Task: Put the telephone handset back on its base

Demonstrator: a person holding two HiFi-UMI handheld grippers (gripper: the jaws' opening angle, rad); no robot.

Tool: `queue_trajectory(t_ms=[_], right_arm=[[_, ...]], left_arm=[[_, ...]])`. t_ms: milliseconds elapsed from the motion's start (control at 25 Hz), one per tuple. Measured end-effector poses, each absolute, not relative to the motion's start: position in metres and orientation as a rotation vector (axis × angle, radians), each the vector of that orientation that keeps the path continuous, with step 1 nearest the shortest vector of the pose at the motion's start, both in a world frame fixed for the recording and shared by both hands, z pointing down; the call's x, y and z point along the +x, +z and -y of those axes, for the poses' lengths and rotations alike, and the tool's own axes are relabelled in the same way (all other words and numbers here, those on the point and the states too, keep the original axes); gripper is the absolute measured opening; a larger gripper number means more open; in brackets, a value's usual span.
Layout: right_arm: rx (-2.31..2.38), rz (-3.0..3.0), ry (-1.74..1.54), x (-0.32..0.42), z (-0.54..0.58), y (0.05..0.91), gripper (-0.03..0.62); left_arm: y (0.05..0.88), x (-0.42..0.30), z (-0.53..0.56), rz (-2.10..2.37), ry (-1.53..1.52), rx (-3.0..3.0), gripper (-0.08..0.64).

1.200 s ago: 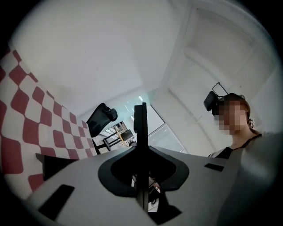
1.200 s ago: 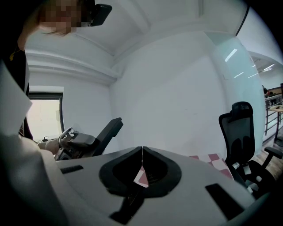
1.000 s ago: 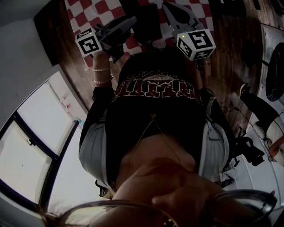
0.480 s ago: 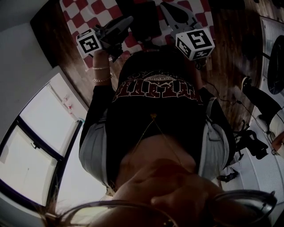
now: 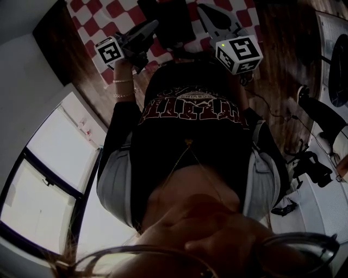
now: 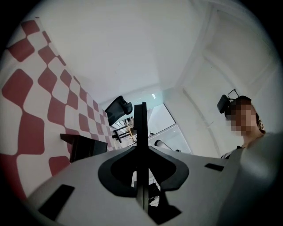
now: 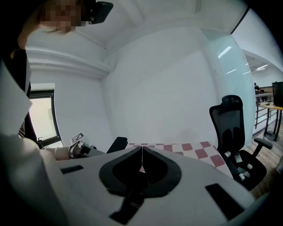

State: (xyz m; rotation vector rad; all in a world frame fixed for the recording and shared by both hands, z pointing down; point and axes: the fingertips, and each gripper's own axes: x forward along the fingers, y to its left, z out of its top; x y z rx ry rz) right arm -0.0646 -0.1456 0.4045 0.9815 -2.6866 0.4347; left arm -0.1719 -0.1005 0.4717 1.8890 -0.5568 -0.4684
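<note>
A red-and-white checkered cloth (image 5: pixel 117 13) covers the table ahead of the person's dark shirt. On it stands a dark boxy thing (image 5: pixel 173 24), which also shows in the left gripper view as a black block (image 6: pixel 83 148); I cannot tell if it is the telephone, and no handset can be made out. My left gripper (image 5: pixel 154 25) is raised at the cloth's near edge, its jaws (image 6: pixel 140 108) pressed together with nothing between them. My right gripper (image 5: pixel 205 8) is held up beside it, its jaws (image 7: pixel 142 151) meeting in a thin line, empty.
A black office chair (image 7: pixel 232 128) stands right of the table; another chair (image 6: pixel 118 109) shows beyond the cloth. Wooden floor (image 5: pixel 277 65) lies right of the table, with a white desk (image 5: pixel 331 38) at the far right. A large window (image 5: pixel 49 174) is at the left.
The head view has drifted a little, so the room slides down and left. Both grippers stay raised in nearly the same spots, jaws unchanged.
</note>
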Motion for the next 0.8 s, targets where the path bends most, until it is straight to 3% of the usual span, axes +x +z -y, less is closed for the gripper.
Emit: queue_trajectory(t_ms=[800], right_arm=[[1.019, 2.634, 0.478, -0.050, 0.137, 0.416, 0.020]], left_arm=[[0.521, -0.161, 0.099, 0.565, -0.337, 1.841, 0.080]])
